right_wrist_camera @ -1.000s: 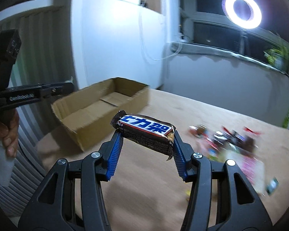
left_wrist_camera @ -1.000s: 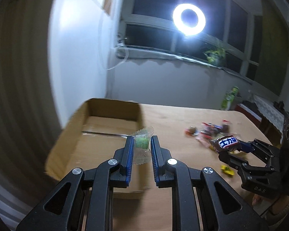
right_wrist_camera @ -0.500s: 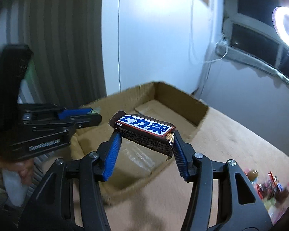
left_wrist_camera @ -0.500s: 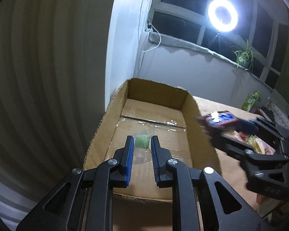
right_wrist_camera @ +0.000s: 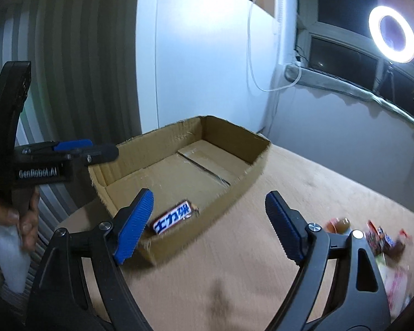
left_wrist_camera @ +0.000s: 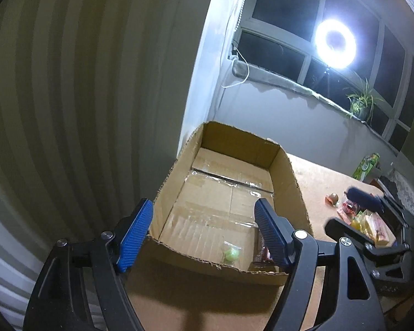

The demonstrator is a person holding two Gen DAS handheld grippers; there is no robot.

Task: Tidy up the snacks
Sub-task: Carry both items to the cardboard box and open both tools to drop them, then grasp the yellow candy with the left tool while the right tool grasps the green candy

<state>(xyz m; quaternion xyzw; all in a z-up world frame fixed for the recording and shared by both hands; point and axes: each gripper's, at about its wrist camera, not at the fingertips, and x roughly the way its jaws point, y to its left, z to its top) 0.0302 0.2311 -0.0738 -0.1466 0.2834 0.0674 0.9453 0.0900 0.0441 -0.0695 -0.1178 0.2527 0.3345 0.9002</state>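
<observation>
So from the left wrist view, we're looking down into the cardboard box with our left gripper hanging over its near edge. Its jaws are spreading apart with nothing pinched between them. The little green candy in its clear wrapper sits on the box floor near the front wall, and just beside it, half hidden behind the right finger, a dark bar wrapper pokes out. Off to the right, on the wooden table, the rest of the snack pile waits, partly covered by our right gripper.

Switching to the right wrist view, our right gripper is opening too, jaws wide and empty. The chocolate bar with the blue and white label lies inside the box, in the near corner. Our left gripper hovers at the box's left end, held by a hand. Loose snacks stay scattered on the table, well apart from the box.
</observation>
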